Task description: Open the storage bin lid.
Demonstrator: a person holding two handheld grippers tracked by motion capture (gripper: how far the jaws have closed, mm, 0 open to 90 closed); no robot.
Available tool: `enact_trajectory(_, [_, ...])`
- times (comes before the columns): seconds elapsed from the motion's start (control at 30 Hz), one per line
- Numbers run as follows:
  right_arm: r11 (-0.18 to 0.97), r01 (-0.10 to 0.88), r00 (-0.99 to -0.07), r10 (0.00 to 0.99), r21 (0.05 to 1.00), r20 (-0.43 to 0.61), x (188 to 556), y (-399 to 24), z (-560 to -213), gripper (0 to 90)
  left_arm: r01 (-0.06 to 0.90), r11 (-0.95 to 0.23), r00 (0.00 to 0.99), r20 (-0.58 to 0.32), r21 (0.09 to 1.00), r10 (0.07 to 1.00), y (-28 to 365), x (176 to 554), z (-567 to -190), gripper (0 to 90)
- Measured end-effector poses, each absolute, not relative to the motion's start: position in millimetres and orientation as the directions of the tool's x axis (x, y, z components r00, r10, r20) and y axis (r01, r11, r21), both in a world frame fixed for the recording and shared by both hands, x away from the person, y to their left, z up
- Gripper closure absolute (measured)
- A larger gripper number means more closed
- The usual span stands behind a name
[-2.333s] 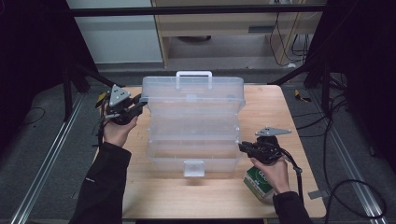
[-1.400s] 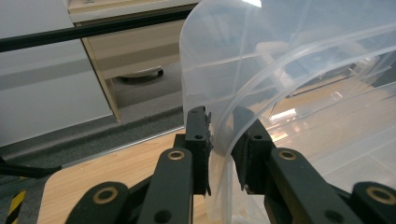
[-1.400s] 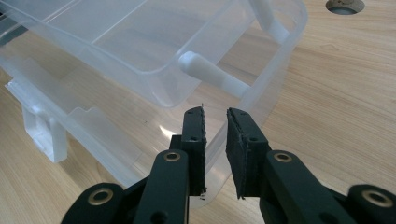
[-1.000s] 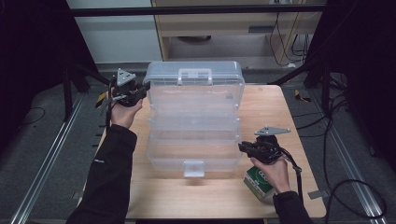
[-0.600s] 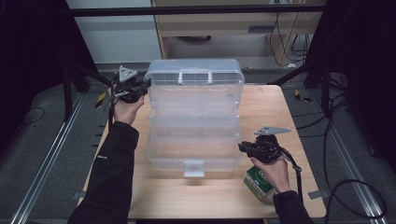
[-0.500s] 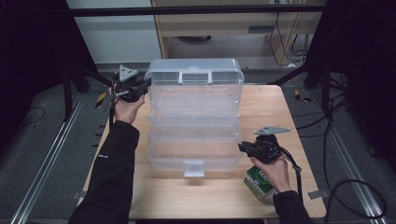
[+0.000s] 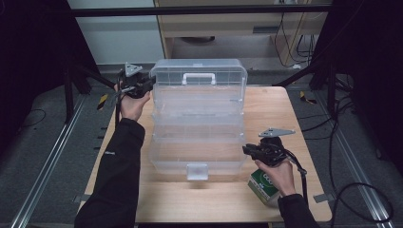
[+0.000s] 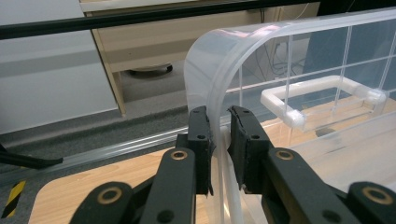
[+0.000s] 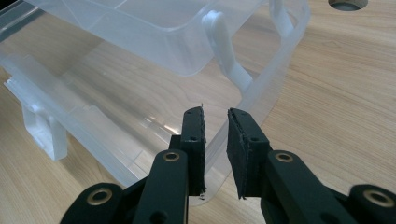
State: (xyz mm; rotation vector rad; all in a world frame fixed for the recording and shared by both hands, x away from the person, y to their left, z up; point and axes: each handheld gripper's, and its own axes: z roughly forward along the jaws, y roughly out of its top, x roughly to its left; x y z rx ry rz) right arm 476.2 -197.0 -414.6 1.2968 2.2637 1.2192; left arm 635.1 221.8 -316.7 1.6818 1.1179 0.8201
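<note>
A clear plastic tiered box (image 7: 197, 128) stands spread open on the wooden table (image 7: 266, 109). Its lid (image 7: 198, 71), with a white handle (image 7: 198, 77), is raised upright at the far end. My left gripper (image 7: 147, 85) is shut on the lid's left corner; in the left gripper view the curved lid rim (image 8: 205, 60) runs down between the jaws of that gripper (image 8: 218, 114). My right gripper (image 7: 247, 149) is shut on the right front corner of the bottom tray (image 7: 197, 159). In the right gripper view, the tray wall (image 9: 275, 88) passes between the jaws of this gripper (image 9: 215, 114).
A green and white carton (image 7: 263, 186) lies on the table under the right hand, near the front right edge. The box's front latch (image 7: 197, 171) faces the person. A cabinet (image 7: 228, 28) and cables (image 7: 294, 28) lie beyond the table's far edge.
My left gripper has moved away from the person and upward with the lid, swinging it up and drawing the trays apart. The right gripper has stayed on the bottom tray's corner.
</note>
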Motion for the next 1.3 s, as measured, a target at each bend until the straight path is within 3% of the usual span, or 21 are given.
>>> enact_trajectory(1.3, [0.262,0.584,-0.565,0.811,0.769,0.152,475,-195,-414,76.7,0.360,-0.148,0.328,0.024,0.921,0.944,216,671,-328,76.5])
